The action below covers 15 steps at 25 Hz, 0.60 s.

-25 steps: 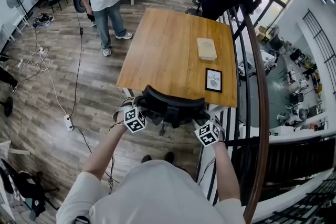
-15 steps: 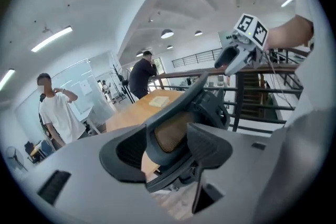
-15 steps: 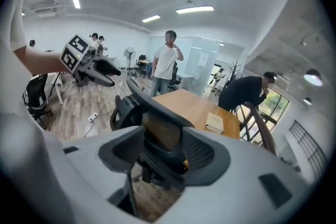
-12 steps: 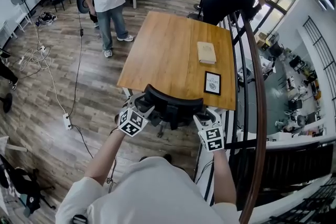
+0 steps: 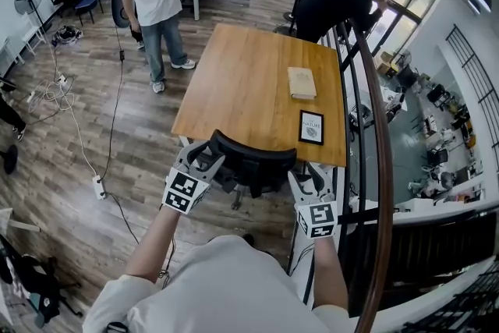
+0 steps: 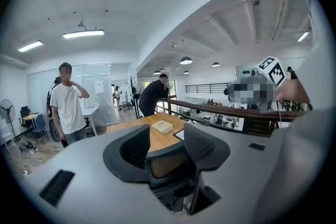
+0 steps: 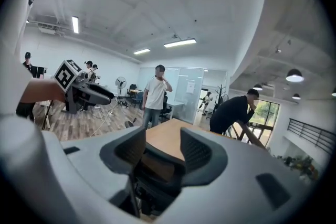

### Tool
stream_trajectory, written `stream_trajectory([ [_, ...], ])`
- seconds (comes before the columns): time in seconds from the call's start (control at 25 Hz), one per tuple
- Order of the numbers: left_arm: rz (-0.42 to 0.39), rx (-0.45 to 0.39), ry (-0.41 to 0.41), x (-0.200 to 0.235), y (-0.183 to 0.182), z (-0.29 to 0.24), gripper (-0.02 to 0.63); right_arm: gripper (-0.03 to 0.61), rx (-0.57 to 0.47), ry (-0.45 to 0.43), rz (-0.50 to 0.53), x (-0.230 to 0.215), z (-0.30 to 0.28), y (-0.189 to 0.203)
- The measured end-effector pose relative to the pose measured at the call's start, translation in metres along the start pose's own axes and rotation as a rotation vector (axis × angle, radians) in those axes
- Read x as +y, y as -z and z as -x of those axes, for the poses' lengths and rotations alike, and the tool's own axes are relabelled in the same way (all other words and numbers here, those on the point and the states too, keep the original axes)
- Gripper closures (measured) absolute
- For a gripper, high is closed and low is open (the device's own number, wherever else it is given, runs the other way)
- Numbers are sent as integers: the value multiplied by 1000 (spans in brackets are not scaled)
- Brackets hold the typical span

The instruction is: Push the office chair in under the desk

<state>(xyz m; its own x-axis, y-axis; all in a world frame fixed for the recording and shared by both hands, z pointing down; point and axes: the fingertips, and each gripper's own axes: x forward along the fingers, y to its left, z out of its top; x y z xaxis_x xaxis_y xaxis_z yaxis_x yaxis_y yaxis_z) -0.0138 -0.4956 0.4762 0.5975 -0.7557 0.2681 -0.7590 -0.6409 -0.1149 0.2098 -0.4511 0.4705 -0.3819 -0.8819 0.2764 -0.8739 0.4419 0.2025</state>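
Left tongs and right tongs were both spread open, flanking the backrest of the office chair, which stood at the near edge of the tabletop, seat partly underneath.

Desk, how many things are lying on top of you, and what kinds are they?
Book: 1
Picture frame: 1
Total on the desk: 2
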Motion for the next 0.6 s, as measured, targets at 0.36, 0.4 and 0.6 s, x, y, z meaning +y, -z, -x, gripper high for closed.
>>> stream_trajectory([
  [0.36, 44, -49, -31, 1, -9, 18, 479, 460, -71, 27, -18, -5, 17, -13],
  [0.4, 47, -51, -35, 1, -10, 20, 491, 470, -73, 26, -21, -5, 19, -13],
  [0.6, 57, -65, -43, 3, -13, 24, 535, 513, -85, 29, -27, -6, 21, -16],
])
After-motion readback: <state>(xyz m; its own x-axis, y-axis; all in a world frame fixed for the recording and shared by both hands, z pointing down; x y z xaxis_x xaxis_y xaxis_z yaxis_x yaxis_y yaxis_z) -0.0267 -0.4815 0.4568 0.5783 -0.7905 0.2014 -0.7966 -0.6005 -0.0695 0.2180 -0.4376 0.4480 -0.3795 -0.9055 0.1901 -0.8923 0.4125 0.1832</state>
